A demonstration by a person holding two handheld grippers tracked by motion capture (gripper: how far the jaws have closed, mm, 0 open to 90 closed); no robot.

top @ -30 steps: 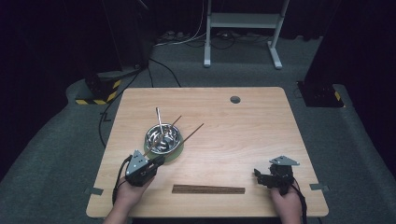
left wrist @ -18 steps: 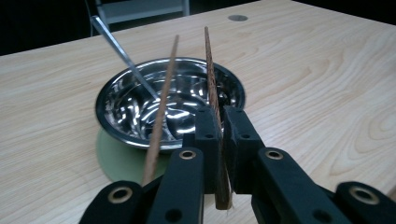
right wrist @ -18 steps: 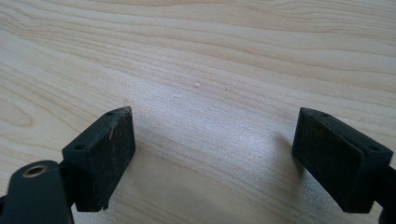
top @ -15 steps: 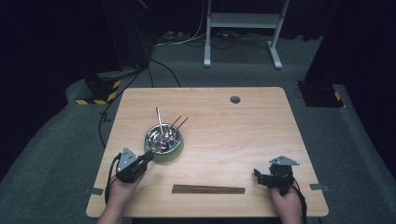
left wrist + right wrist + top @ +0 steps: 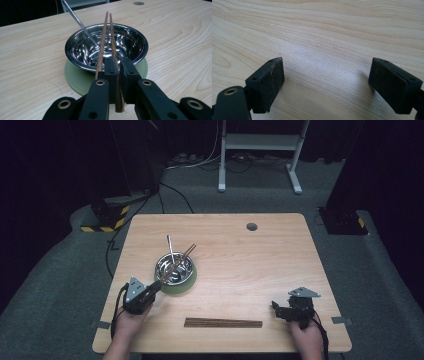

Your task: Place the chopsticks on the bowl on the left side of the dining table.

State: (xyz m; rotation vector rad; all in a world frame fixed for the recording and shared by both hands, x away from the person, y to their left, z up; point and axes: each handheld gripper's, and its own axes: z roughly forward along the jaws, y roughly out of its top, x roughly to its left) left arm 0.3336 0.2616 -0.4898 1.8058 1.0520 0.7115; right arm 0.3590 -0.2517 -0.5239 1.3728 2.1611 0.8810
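A steel bowl [image 5: 181, 270] [image 5: 140, 42] sits on a green round mat [image 5: 189, 285] [image 5: 75, 77] at the table's left middle. A thin metal utensil [image 5: 170, 247] [image 5: 80, 23] leans in it. A pair of brown chopsticks [image 5: 183, 256] [image 5: 102, 45] lies across the bowl, its far ends over the back rim. My left gripper [image 5: 157, 285] [image 5: 117, 61], at the bowl's near-left edge, is shut on the chopsticks' near ends; one stick runs between the jaws, the other beside the left one. My right gripper [image 5: 277, 309] [image 5: 327, 82] rests open on bare wood at the front right.
A second pair of dark chopsticks [image 5: 222, 323] lies flat near the table's front edge, between the two hands. A small round hole [image 5: 251, 226] marks the table's [image 5: 280, 265] far side. Cables and a metal stand lie on the floor beyond.
My left gripper has drawn back toward the front left with the chopsticks. Their far tips, which stuck out well past the bowl, now reach just over its back rim. The right gripper has stayed put.
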